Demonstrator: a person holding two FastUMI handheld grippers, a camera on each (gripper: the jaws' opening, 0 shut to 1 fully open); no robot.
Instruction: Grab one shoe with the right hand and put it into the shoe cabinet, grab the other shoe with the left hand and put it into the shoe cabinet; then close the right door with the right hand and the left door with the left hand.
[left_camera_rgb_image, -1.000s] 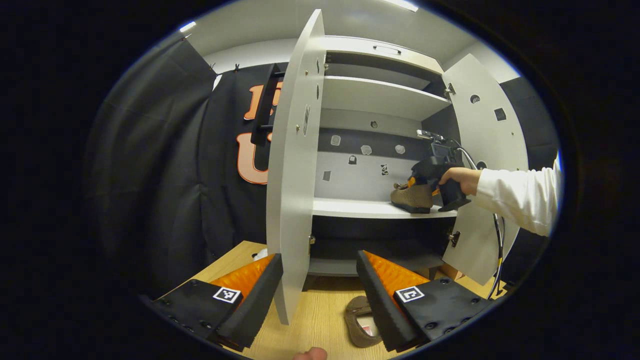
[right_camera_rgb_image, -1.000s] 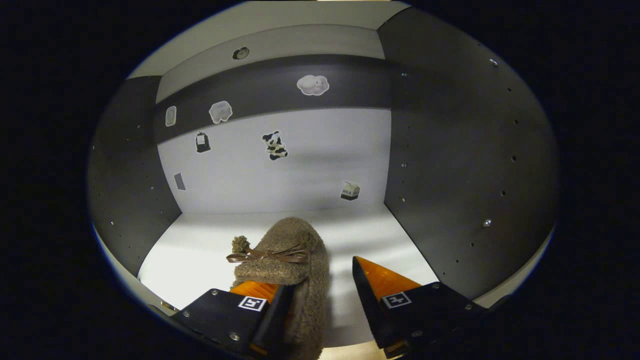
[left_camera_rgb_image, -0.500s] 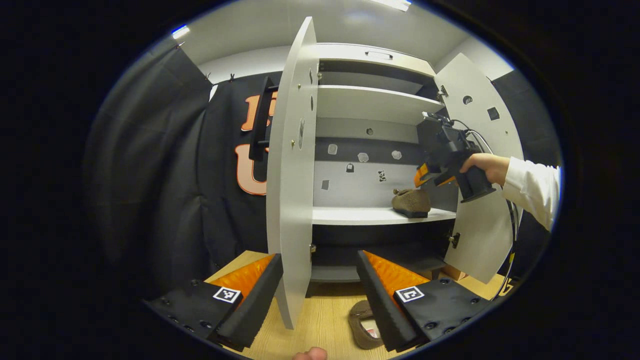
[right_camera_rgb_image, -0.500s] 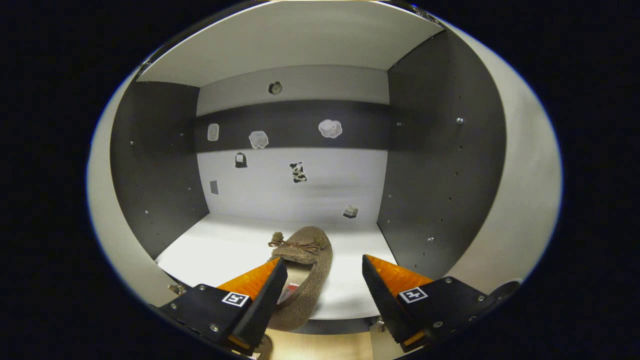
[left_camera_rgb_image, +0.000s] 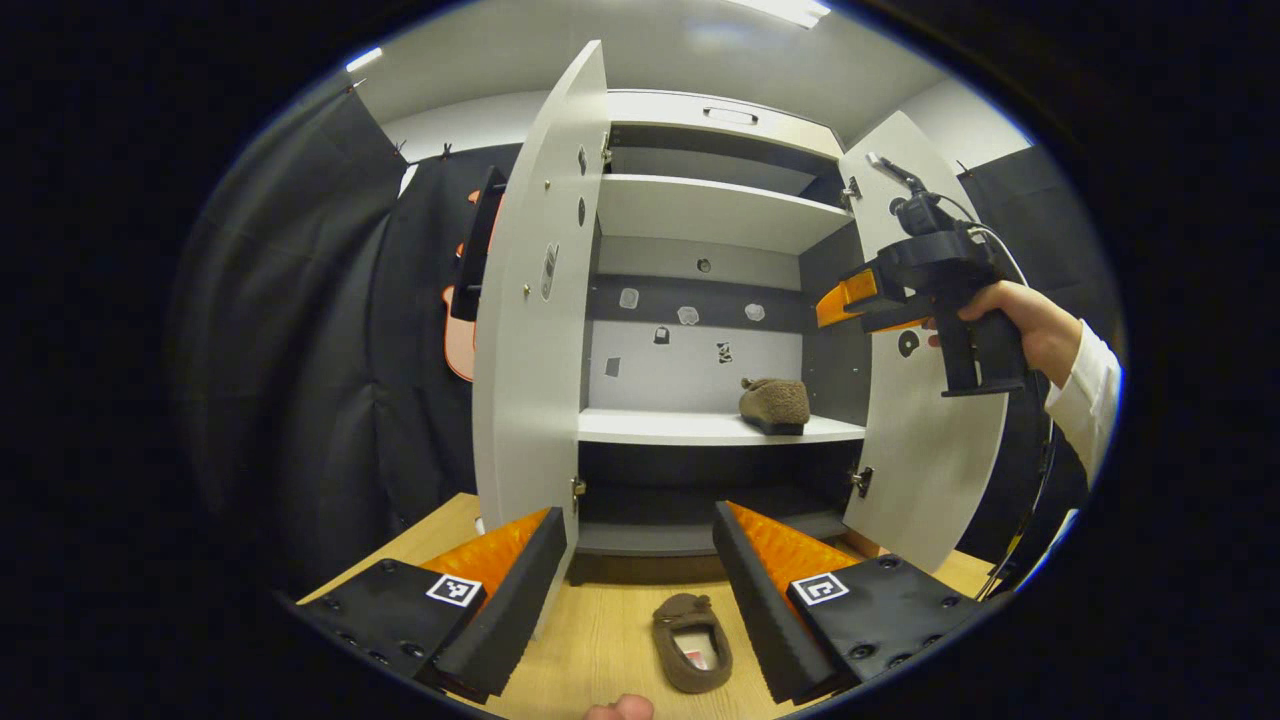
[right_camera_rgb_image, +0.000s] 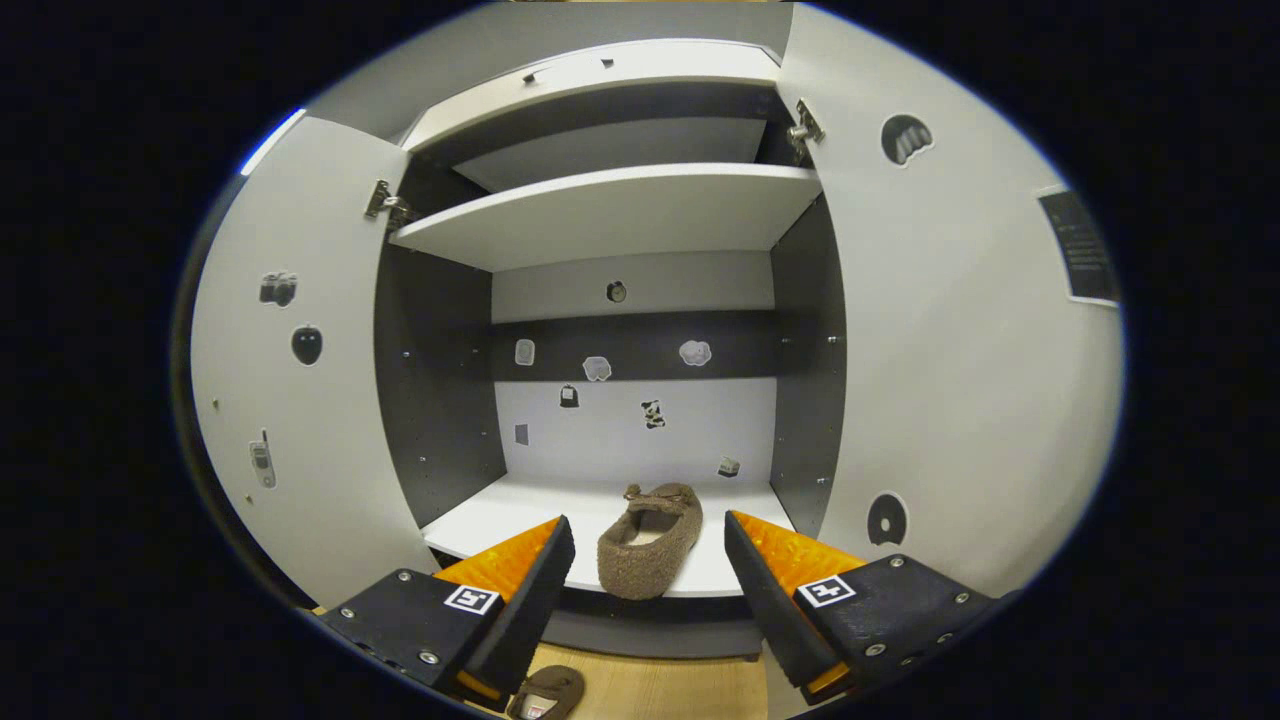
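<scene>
**Second shoe next**

My left tool (left_camera_rgb_image: 638, 585) is spread above the shoe on the bench (left_camera_rgb_image: 691, 640); I should drop straight down and pinch its sides. My right tool (right_camera_rgb_image: 648, 590) is spread, empty. Farther off, the first shoe (right_camera_rgb_image: 648, 540) rests on the cabinet shelf (right_camera_rgb_image: 500, 515).

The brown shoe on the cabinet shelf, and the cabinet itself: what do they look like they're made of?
The brown slipper-like shoe on the shelf looks like fuzzy fleece or boucle fabric: its surface is nubby and matte, with a thin bow at the toe. The grey-white shoe cabinet looks like laminated board, probably particleboard: flat, smooth, matte panels, rows of drilled peg holes in its dark side walls, and metal hinges on the doors.
</scene>
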